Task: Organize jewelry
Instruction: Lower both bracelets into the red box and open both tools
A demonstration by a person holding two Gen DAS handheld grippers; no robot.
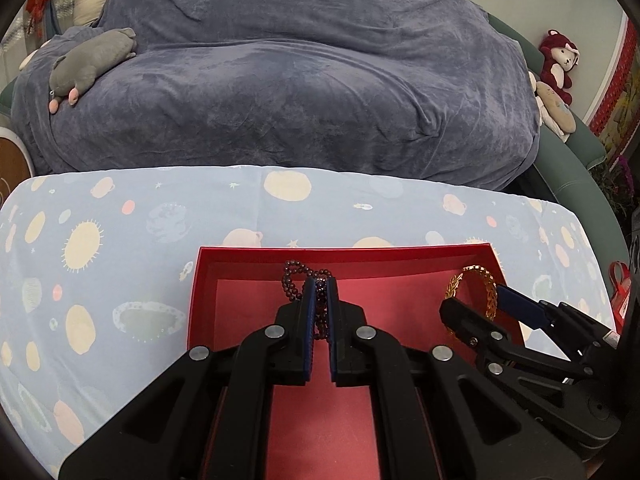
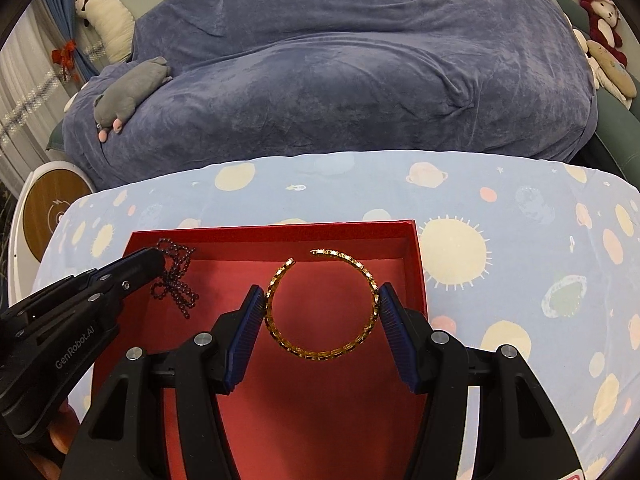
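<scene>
An open red box [image 1: 224,272] [image 2: 414,264] lies on a table under a pale blue planet-print cloth. My left gripper [image 1: 320,286] is shut on a dark purple bead bracelet [image 1: 292,280] [image 2: 176,280], which hangs in loops over the box's far left part. My right gripper [image 2: 322,292] [image 1: 474,296] is shut on a gold open bangle [image 2: 320,304] [image 1: 476,280]; its blue pads press the bangle's two sides. The bangle hangs over the box's right part, its gap facing away from me.
The blue cloth [image 1: 100,240] covers the table around the box. Behind it stands a sofa under a dark blue blanket [image 1: 300,80], with a grey plush toy [image 1: 92,64] and a red bear [image 1: 558,64]. A round wooden disc [image 2: 52,208] sits at the left.
</scene>
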